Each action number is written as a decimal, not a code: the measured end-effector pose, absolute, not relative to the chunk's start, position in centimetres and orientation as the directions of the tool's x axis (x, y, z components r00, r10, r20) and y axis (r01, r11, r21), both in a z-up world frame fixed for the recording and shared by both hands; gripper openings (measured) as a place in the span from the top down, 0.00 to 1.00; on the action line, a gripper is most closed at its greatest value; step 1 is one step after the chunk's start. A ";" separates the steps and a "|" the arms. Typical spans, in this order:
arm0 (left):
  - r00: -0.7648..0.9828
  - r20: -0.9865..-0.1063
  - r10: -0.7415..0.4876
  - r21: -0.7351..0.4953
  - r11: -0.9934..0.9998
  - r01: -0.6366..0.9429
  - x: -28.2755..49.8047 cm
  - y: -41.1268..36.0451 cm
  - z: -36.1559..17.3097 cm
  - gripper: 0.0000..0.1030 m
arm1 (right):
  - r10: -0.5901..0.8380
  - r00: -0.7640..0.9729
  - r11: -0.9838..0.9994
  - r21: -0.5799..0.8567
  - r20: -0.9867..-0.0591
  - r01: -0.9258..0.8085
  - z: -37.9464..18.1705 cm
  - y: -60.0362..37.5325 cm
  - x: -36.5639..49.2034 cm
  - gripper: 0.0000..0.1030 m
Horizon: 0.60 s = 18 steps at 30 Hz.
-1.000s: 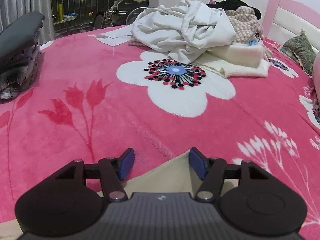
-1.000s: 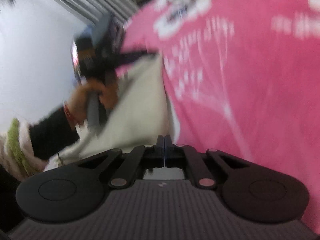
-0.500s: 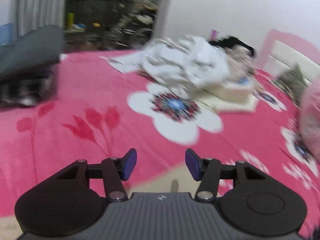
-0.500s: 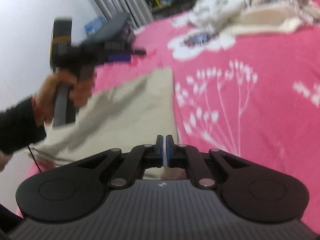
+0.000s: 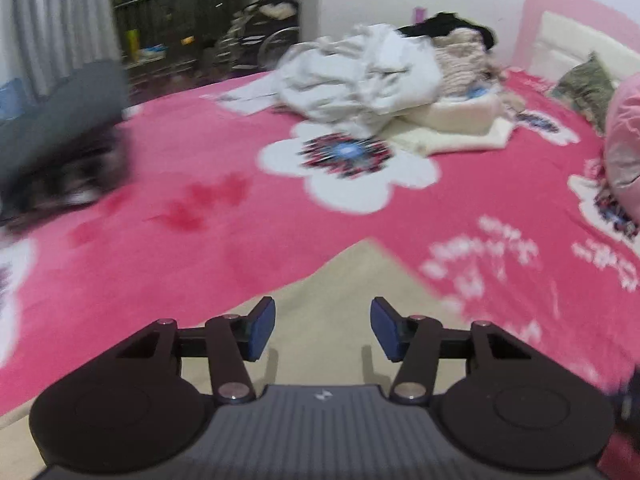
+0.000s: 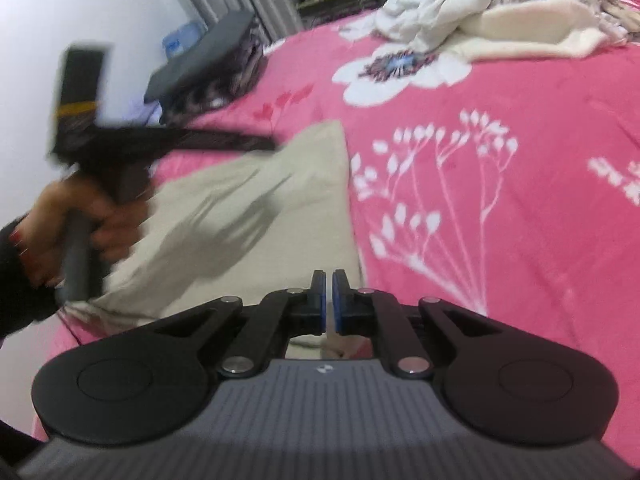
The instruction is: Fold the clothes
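Note:
A beige garment lies flat on the pink flowered blanket; in the right wrist view the beige garment spreads out to the left. My left gripper hovers above the garment's corner, open, with nothing between its blue pads. Seen from the right wrist, the left gripper is blurred, held in a person's hand over the garment. My right gripper is shut at the garment's near right edge; no cloth shows between its pads.
A heap of unfolded white and cream clothes sits at the far side of the bed. A folded stack with a dark top lies at the left edge. A pink headboard and a pillow stand at the far right.
My left gripper has risen and drawn back, so more of the beige garment shows under it, and its jaws have narrowed a little. The right wrist view has rolled level.

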<state>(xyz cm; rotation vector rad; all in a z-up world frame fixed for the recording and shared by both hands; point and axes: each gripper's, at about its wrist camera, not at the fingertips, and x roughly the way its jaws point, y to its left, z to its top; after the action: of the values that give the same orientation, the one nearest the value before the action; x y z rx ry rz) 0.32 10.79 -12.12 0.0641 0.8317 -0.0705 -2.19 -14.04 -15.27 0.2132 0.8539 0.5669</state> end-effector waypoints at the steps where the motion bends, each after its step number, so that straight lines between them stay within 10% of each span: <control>1: 0.661 -0.750 -0.009 0.044 0.997 0.064 -0.9 11.7 -11.5 0.47 | 0.553 0.526 0.832 0.397 -0.645 -0.388 -15.2 -14.0 -2.1 0.96; 10: 0.503 -0.833 0.230 0.082 0.951 -0.300 -12.7 21.6 -14.0 0.47 | 0.564 0.514 0.819 0.362 -0.646 -0.445 -16.3 -10.9 -1.3 0.96; 18: 0.582 -0.775 0.247 0.106 0.958 -0.266 -14.8 21.6 -13.9 0.45 | 0.533 0.516 0.840 0.347 -0.671 -0.416 -16.3 -10.2 -0.8 0.96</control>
<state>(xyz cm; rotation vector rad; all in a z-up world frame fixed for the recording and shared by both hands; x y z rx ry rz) -14.80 21.61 -13.88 -0.0220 0.9017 0.2997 -0.85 -10.15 -16.33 0.1490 0.8564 0.5726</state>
